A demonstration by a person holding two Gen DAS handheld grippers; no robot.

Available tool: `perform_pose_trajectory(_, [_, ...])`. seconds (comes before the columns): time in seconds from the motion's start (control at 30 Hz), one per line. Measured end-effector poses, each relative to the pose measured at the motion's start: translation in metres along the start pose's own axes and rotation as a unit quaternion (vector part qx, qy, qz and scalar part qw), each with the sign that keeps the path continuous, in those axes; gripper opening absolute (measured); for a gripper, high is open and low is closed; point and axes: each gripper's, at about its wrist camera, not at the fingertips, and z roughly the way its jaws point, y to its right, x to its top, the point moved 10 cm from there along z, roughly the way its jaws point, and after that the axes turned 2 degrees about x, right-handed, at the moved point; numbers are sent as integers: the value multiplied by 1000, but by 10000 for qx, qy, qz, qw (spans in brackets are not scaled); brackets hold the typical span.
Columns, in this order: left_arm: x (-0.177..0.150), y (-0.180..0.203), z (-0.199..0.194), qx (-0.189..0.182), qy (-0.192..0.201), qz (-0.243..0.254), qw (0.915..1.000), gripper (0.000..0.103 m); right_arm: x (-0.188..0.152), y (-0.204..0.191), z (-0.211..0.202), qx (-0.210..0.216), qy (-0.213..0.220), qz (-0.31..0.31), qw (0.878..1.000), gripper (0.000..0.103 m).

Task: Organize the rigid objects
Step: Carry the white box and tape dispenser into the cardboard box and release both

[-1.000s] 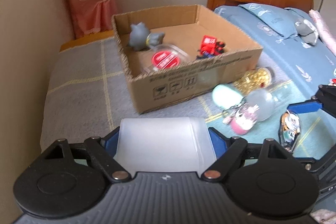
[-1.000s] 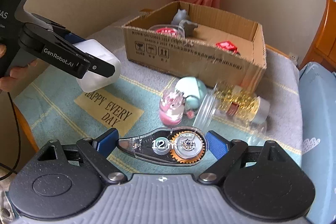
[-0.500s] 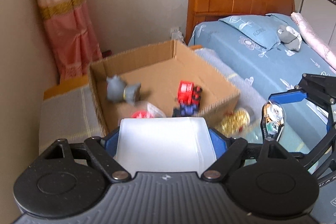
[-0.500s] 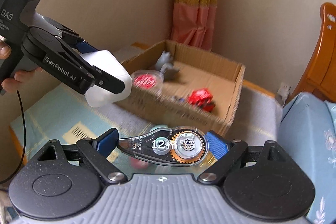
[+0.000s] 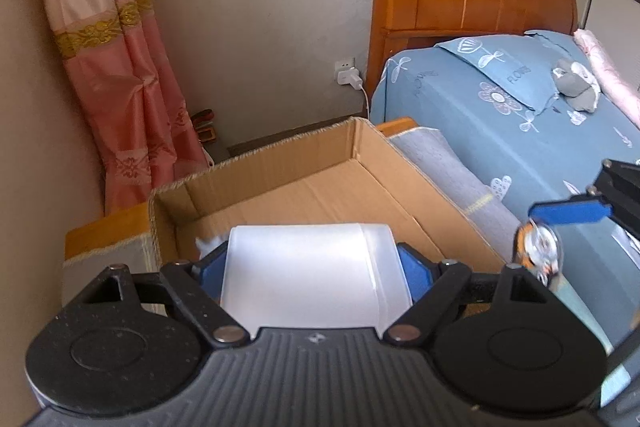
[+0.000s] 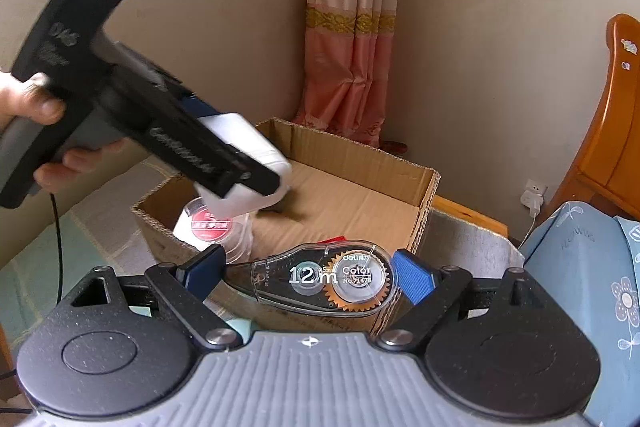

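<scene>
1. The white plastic tub [image 5: 316, 275] is held between the blue pads of the left gripper [image 5: 316, 267]. Its jaws are pressed on the tub's two sides.
2. The clear correction tape roller [image 6: 320, 279] is held between the pads of the right gripper [image 6: 308, 277]. Its jaws are set wide, because the roller is gripped by its two long ends.
3. A second ago both grippers were low over the cloth, and small toys were seen lying beside the cardboard box [image 5: 360, 163]. Now both have been lifted and carried forward, and those toys are no longer in view.
4. The tub is now seen over the open box, above the round tub with the red lid [image 6: 210, 225] that lies inside it.
5. The roller is seen at the near wall of the box, not yet clearly over the inside.
6. It looks as if the carrying step is almost done. The tub is likely to be let go first, and the roller needs to be brought a little further in.
</scene>
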Motion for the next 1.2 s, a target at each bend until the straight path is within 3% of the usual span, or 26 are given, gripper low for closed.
perform_pose_trajectory(0.43, [28, -21, 66, 239, -150, -172, 9995, 85, 14, 30, 39, 12, -98, 198, 9998, 93])
perform_pose_trajectory(0.53, [29, -30, 68, 349, -98, -358, 9987, 91, 16, 32, 46, -2, -114, 203, 9997, 93])
perform_pose_trajectory(0.7, [24, -39, 58, 236, -182, -536, 9981, 92, 20, 34, 54, -6, -155, 188, 9997, 93])
perform_pose_trajectory(0.83, [22, -46, 39, 380, -38, -461, 9982, 97, 25, 36, 64, -25, -203, 188, 9996, 93])
perform_pose_trajectory(1.13, [14, -58, 4, 562, 76, -344, 9978, 97, 40, 43, 93, -152, -312, 197, 9992, 93])
perform_pose_trajectory(1.2, [11, -59, -1, 589, 85, -324, 9977, 97, 43, 46, 100, -228, -345, 221, 9989, 103])
